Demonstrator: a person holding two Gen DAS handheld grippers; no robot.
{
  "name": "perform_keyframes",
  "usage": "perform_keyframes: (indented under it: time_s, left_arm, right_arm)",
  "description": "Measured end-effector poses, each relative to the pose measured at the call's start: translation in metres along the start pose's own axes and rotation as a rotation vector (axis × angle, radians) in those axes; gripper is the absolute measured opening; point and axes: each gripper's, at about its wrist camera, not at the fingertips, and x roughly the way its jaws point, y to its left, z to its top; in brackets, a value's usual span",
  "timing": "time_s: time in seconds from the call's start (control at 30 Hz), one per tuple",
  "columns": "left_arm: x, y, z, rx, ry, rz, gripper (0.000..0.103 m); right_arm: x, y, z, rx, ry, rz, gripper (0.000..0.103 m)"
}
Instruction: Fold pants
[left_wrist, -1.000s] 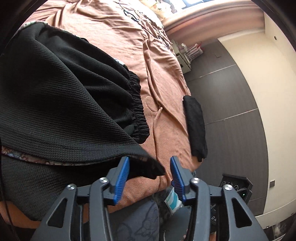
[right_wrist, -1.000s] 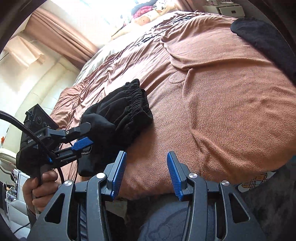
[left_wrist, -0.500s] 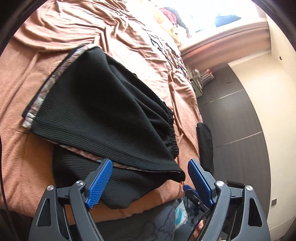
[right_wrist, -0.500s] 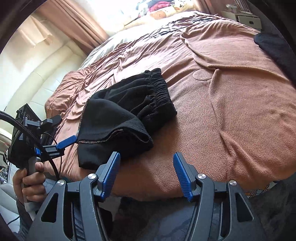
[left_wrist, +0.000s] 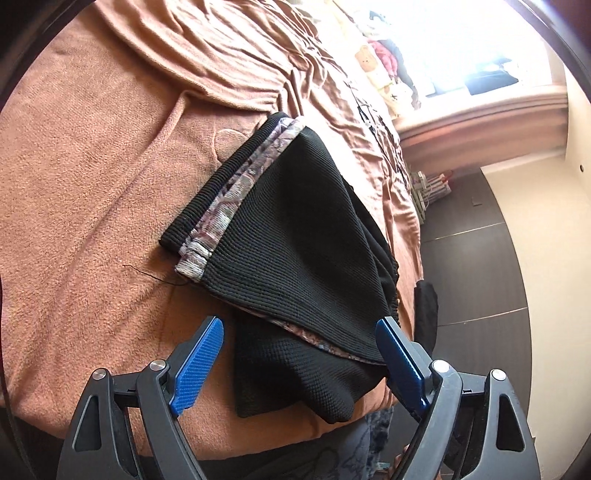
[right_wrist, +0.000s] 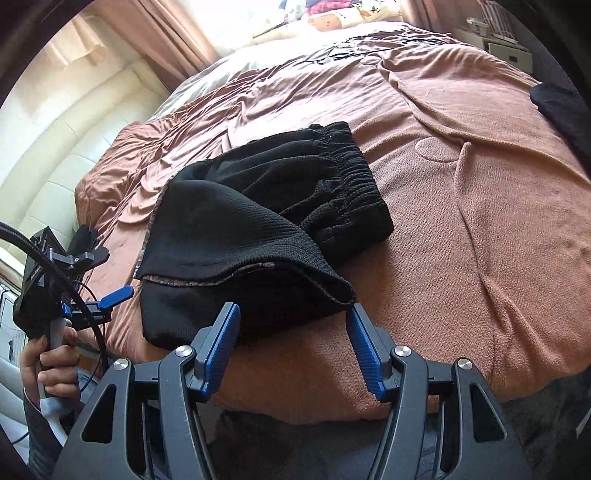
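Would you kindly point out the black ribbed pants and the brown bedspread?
black ribbed pants (left_wrist: 295, 236): left wrist view, top folded layer.
brown fleece bedspread (right_wrist: 498, 206): right wrist view, bare part right of the pants.

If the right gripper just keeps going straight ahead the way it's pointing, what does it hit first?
Most likely the black pants. The open right gripper points at their near folded edge, which sits just beyond the fingertips on the brown blanket. Depth is hard to judge in this fisheye view.

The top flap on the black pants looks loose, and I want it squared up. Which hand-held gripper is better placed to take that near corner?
Probably right: the right hand-held gripper is open with the pants flap corner just ahead of its fingertips. The left hand-held gripper, also open, faces the bundle's middle.
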Motion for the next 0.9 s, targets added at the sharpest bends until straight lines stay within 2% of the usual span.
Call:
perform_keyframes:
  time_s: [0.3,0.4,0.43,0.47,0.53,0.57,0.6,0.67,0.7,0.73,0.8,0.9]
  left_arm:
    - [0.033,0.009,0.012,-0.072,0.053,0.036,0.086]
    - [0.042,0.005,0.016,-0.065,0.032,0.062,0.083]
    - [0.043,0.003,0.019,-0.057,0.018,0.075,0.078]
    - [0.043,0.001,0.021,-0.052,0.01,0.087,0.074]
    - [0.043,-0.003,0.026,-0.052,-0.004,0.109,0.058]
    - [0.042,-0.005,0.029,-0.051,-0.01,0.115,0.054]
    - [0.041,-0.008,0.032,-0.048,-0.016,0.124,0.047]
    - [0.038,-0.015,0.038,-0.032,-0.036,0.131,0.03]
    - [0.037,-0.02,0.041,-0.022,-0.043,0.125,0.018]
    - [0.035,-0.025,0.045,-0.01,-0.051,0.117,0.015]
    - [0.032,-0.038,0.053,0.017,-0.07,0.115,0.012]
    - [0.03,-0.06,0.067,0.062,-0.095,0.109,0.011]
  right_arm:
    - [0.015,-0.003,0.003,0.015,0.014,-0.013,0.058]
    - [0.015,-0.005,0.003,0.019,0.007,-0.005,0.058]
    - [0.016,-0.006,0.003,0.017,0.005,-0.003,0.057]
    - [0.016,-0.006,0.003,0.014,0.005,-0.001,0.05]
    - [0.017,-0.007,0.003,0.009,0.006,0.004,0.043]
    - [0.016,-0.008,0.003,0.006,0.001,0.005,0.039]
    - [0.016,-0.009,0.003,0.003,-0.005,0.007,0.037]
    - [0.014,-0.011,0.003,0.001,-0.014,0.015,0.023]
    - [0.013,-0.013,0.003,0.003,-0.02,0.022,0.019]
    - [0.011,-0.015,0.002,0.003,-0.026,0.031,0.014]
    - [0.009,-0.018,0.001,-0.001,-0.035,0.048,0.009]
    - [0.006,-0.024,0.0,0.007,-0.043,0.081,0.006]
